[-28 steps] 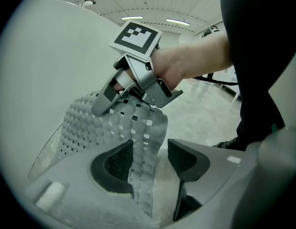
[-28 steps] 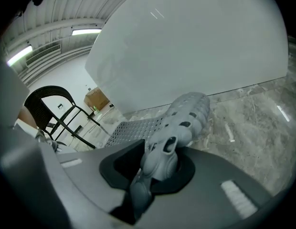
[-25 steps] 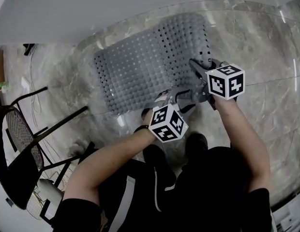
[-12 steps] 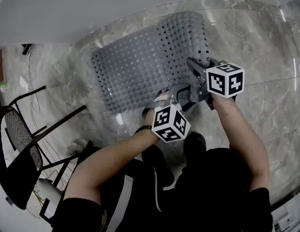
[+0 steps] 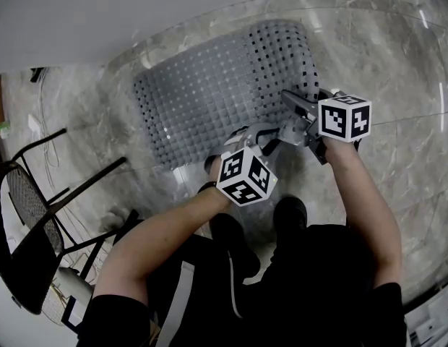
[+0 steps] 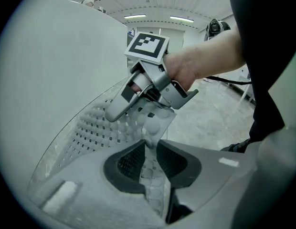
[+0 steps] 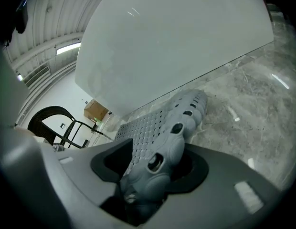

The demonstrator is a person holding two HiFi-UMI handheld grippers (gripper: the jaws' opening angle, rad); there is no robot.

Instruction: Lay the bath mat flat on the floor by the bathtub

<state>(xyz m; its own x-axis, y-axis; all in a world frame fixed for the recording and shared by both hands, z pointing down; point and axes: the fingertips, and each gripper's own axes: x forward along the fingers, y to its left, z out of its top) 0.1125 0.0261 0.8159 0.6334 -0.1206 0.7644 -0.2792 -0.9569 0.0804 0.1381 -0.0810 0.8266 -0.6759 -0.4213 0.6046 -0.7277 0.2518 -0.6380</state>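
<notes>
The grey perforated bath mat (image 5: 209, 100) lies on the marble floor beside the white bathtub (image 5: 137, 13), its right end still curled up. My left gripper (image 5: 244, 137) is at the mat's near edge. Its jaws have just been closing, and the pads now pinch the thin edge (image 6: 149, 163). My right gripper (image 5: 290, 104) is at the curled right end. Its jaws have just been opening, and the folded mat (image 7: 160, 161) sits loose between them, with a gap at the left pad. The right gripper's marker cube (image 6: 147, 46) shows in the left gripper view.
A black mesh chair (image 5: 32, 215) stands at the left, with cables on the floor beside it. The tub's wall (image 7: 176, 37) runs along the mat's far side. Bare marble floor (image 5: 397, 71) lies to the right. The person's legs and shoes are just behind the grippers.
The left gripper has edged up to the mat's near edge and closed on it. The right gripper's jaws have opened round the curled end. The mat has spread slightly to the left.
</notes>
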